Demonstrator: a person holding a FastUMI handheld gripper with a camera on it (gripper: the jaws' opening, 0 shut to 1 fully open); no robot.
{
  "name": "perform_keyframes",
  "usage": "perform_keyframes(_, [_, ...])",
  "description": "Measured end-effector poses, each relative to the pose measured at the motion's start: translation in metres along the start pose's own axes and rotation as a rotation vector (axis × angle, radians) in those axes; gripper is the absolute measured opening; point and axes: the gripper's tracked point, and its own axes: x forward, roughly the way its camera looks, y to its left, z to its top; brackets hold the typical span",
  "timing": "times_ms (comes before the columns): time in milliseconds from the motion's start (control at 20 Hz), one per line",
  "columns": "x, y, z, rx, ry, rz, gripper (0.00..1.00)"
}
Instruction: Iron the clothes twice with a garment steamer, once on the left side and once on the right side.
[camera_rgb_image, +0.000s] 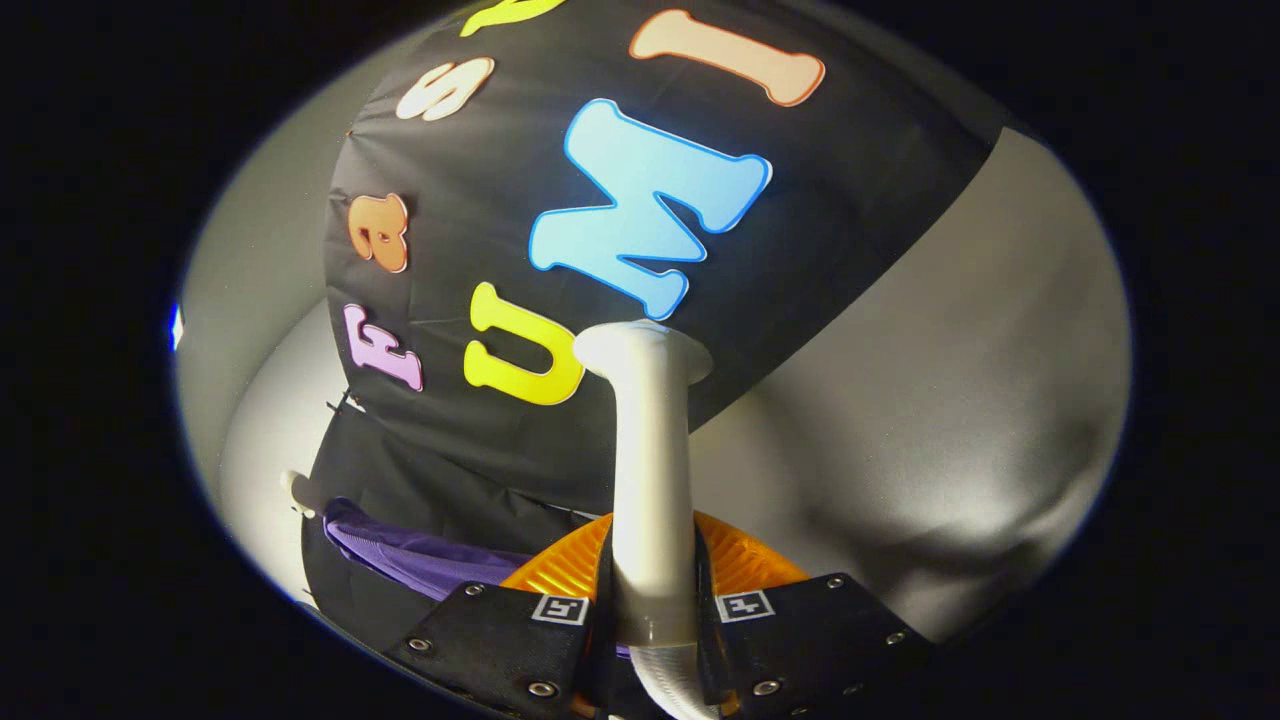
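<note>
Fingers (500, 640): black pads at bottom centre of the frame, each carrying a small square black-and-white marker; orange ribbed backing behind them.
Gripper (655, 625): closed narrow around the white handle, both fingers pressing on it from either side.
Garment steamer (652, 470): white neck rising from between the fingers up to centre frame, ending in a flared white head; held upright along the finger axis, probably so the head can be pointed at the fabric.
Purple garment (420, 550): lower left of the frame, left of the fingers, hanging in front of the black cloth wall; well apart from the steamer head.
Hanger tip (296, 492): pale knob at far lower left, just above the garment's shoulder; apparently what holds it up.
Wall (950, 400): plain grey panel at right of frame.
Writing: no brand or label legible on the steamer; marker squares are patterns, not text.
Task stage, as judged: head aimed away from the garment, so no pass under way now.
</note>
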Motion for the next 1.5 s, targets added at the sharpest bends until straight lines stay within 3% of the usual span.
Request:
perform_keyframes(250, [-0.047,0.039,-0.041,-0.04,-0.097,-0.013,0.31])
perform_keyframes(500, [-0.085,0.063,-0.097,-0.166,-0.237,-0.16,0.32])
perform_keyframes(950, [-0.119,0.141,-0.192,-0.369,-0.481,-0.255,0.32])
perform_keyframes(1500, [-0.077,0.262,-0.265,-0.94,-0.712,-0.229,0.32])
